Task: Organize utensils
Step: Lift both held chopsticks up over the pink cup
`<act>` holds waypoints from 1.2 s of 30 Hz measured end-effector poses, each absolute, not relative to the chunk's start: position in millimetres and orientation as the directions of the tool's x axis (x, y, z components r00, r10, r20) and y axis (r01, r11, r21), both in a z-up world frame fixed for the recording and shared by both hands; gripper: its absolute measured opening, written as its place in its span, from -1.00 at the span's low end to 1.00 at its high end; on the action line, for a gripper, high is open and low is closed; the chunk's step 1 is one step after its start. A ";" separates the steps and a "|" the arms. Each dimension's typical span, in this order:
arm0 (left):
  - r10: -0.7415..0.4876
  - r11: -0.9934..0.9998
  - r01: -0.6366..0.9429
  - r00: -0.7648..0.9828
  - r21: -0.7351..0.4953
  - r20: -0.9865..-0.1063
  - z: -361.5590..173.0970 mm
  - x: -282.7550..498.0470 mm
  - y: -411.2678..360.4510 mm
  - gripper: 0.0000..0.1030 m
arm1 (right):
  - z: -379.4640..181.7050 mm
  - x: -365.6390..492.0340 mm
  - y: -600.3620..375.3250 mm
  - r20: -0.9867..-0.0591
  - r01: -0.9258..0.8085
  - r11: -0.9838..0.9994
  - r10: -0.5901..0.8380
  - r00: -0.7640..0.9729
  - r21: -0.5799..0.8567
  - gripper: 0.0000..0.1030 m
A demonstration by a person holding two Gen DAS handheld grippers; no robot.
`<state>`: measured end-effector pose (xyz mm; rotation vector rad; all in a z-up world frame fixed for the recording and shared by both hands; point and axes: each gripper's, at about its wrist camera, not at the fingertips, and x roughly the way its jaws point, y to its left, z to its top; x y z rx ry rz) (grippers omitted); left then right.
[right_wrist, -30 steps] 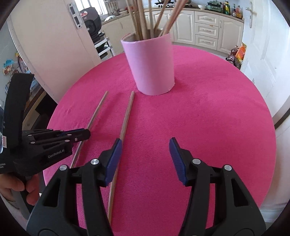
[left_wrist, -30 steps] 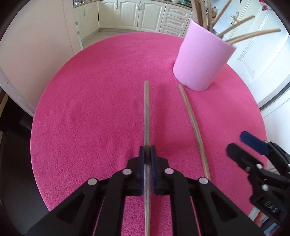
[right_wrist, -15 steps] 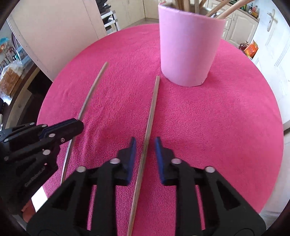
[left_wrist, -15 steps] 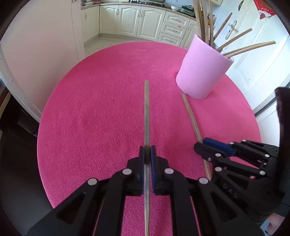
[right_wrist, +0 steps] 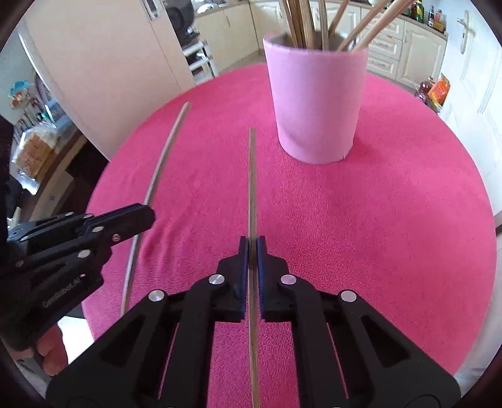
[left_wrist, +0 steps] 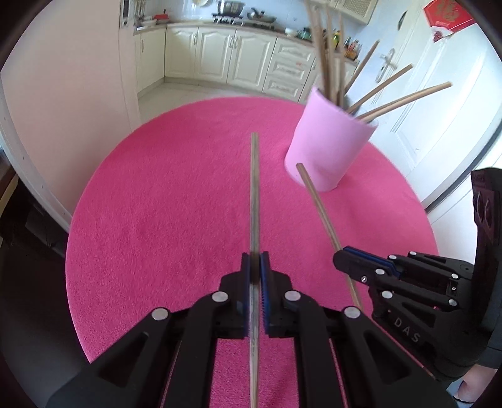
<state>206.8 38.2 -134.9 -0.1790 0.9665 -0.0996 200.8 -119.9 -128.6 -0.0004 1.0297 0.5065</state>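
In the left wrist view, the left gripper [left_wrist: 254,266] fills the bottom centre, its jaws pinched tight on a thin wooden stick [left_wrist: 254,194] that runs straight up the middle of the frame over the pink tablecloth [left_wrist: 157,219]. At lower right, the right gripper [left_wrist: 340,260] reaches in from the side, clamped on a second stick [left_wrist: 317,201] whose far end slants toward the upper left and shows in front of the base of the pink cup [left_wrist: 329,150]. Whether either stick touches the cloth cannot be told.

In the right wrist view, the right gripper [right_wrist: 252,248] sits at bottom centre; its jaws have just been closing and now press on the second stick [right_wrist: 252,188], which points up the frame toward the pink cup [right_wrist: 317,103]. At left, the left gripper [right_wrist: 147,216] holds its stick [right_wrist: 160,166], which curves toward the upper left.

Farther back, the cup stands upright on the cloth, above centre, holding a bundle of more sticks [right_wrist: 301,22] that lean outward. Beyond the table are cream kitchen cabinets [left_wrist: 219,59] at the top of the frame.
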 end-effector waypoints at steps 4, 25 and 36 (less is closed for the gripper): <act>-0.176 0.980 0.049 0.655 -0.191 -0.734 -112.9 196.0 31.0 -0.87 | -103.0 186.8 -135.6 -0.733 -0.425 0.860 0.480 0.483 0.283 -0.89; -0.205 0.976 0.182 0.957 -0.121 -0.206 -17.3 191.7 -17.2 -0.87 | -7.9 174.3 -195.6 -0.185 -0.442 0.846 0.506 0.843 0.297 -0.89; -0.197 0.968 0.192 0.980 -0.161 -0.017 7.7 230.8 -21.8 -0.87 | 0.2 208.4 -212.7 0.004 -0.423 0.851 0.444 0.896 0.311 -0.89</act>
